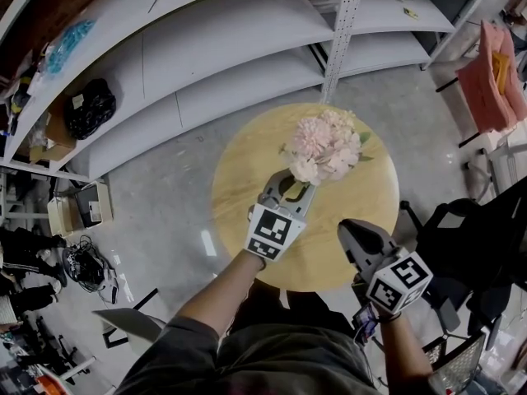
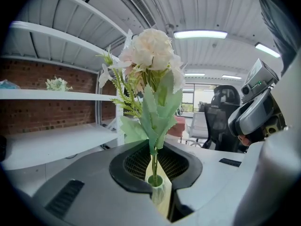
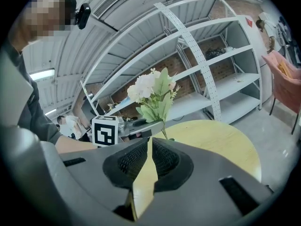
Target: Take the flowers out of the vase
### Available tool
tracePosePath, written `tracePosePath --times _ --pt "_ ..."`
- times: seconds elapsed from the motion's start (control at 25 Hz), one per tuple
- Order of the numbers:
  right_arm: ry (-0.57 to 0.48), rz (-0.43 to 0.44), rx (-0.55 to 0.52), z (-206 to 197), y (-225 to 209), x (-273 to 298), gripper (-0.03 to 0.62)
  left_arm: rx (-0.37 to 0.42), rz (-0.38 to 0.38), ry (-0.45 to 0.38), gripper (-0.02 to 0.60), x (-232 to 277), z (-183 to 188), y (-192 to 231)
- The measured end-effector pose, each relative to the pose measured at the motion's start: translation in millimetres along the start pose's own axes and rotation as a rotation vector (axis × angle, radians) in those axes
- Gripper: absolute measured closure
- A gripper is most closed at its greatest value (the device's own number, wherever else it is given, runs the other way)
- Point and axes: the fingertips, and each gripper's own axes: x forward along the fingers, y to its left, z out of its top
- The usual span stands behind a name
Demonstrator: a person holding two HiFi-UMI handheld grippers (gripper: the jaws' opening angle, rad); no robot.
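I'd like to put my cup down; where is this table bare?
The round table is bare on its left side, between the flowers and the rim, and on the right beyond the right gripper. The middle is crowded: left gripper, flowers, vase.

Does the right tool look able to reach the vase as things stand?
Probably yes. The right tool hovers empty and shut beside the left tool, which grips the flowers by the stem just above the vase. Only bare table shows between them. It would have to open first.
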Motion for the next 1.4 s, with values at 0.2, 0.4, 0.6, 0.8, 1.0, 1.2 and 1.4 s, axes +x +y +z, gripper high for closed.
tracePosePath --times 0.2,0.4,0.6,0.8,1.0,1.2,1.4 --pt "-0.022 0.001 -0.009 9.5 2.4 -3.8 0.580 0.011 0.005 -0.021 0.531 -5.7 20.8 1.3" --pt "-0.053 0.004 -0.021 20.1 6.6 -9.3 0.580 0.028 0.013 -0.047 0.531 -12.9 44.7 3.3" --pt "-0.067 -0.001 -0.032 26.4 9.1 -15.5 0.580 0.041 0.009 -0.061 0.531 -19.9 65.8 1.4" --pt "-0.096 0.001 -0.036 35.3 13.5 -22.1 0.580 0.065 0.017 -0.089 0.531 -30.5 94.3 1.2" --pt "-0.130 -0.002 -0.045 48.7 15.7 -29.9 0.579 0.095 0.024 -0.123 0.531 -38.5 127.5 -1.3" --pt "-0.168 -0.002 -0.077 67.2 19.8 -36.4 0.580 0.134 0.029 -0.157 0.532 -46.3 158.2 -4.8" --pt "-0.214 -0.020 -0.090 88.8 27.7 -47.4 0.580 0.138 0.016 -0.200 0.532 -62.7 195.3 -7.8"
